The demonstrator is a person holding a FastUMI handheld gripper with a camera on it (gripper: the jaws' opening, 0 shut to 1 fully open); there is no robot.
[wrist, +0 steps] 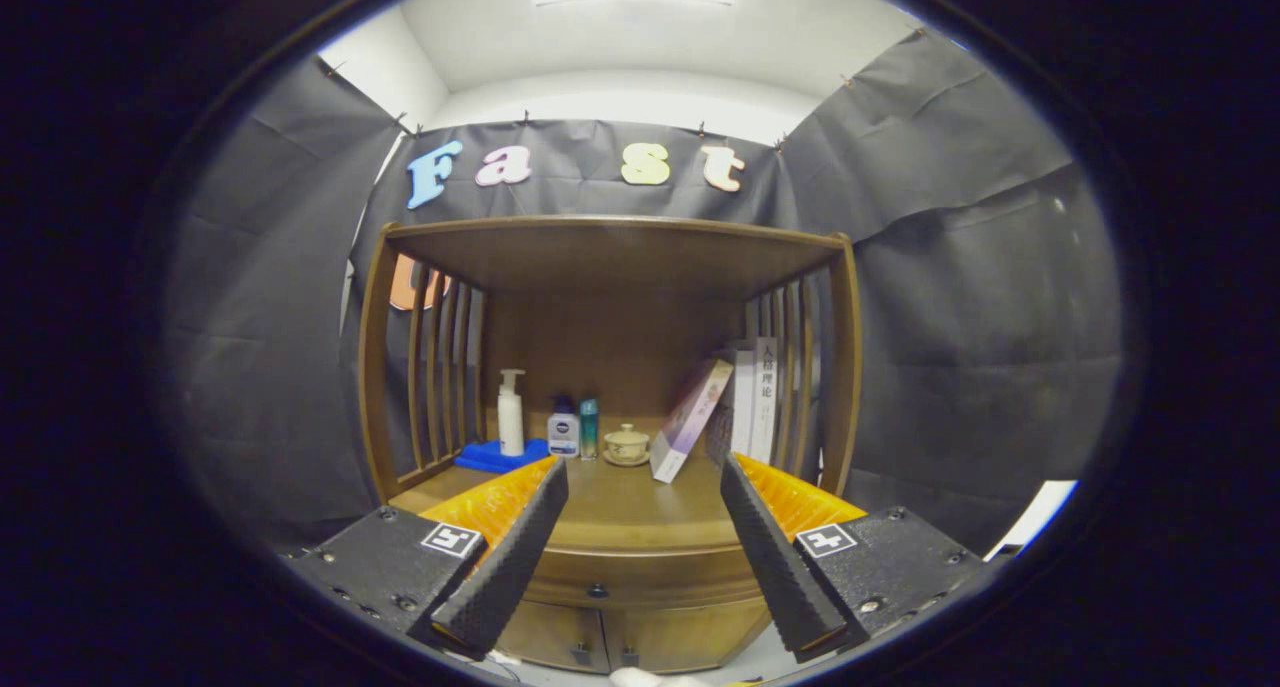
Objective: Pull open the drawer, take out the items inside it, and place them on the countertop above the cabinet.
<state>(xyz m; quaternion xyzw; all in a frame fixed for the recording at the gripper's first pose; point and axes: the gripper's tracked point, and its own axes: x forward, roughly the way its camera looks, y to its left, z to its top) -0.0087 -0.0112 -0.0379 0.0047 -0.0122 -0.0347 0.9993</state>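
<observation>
The two-finger gripper (pixel 640 552) is held wide open and empty before the brown wooden cabinet (pixel 610 267), whose closed drawer (pixel 640 575) below the countertop's (pixel 630 507) front edge is best approached squarely at its small dark knob (pixel 597 591).

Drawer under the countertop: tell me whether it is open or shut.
Shut. The drawer front sits flush with the cabinet, its knob untouched between the spread fingers of the open hand-held gripper.
</observation>
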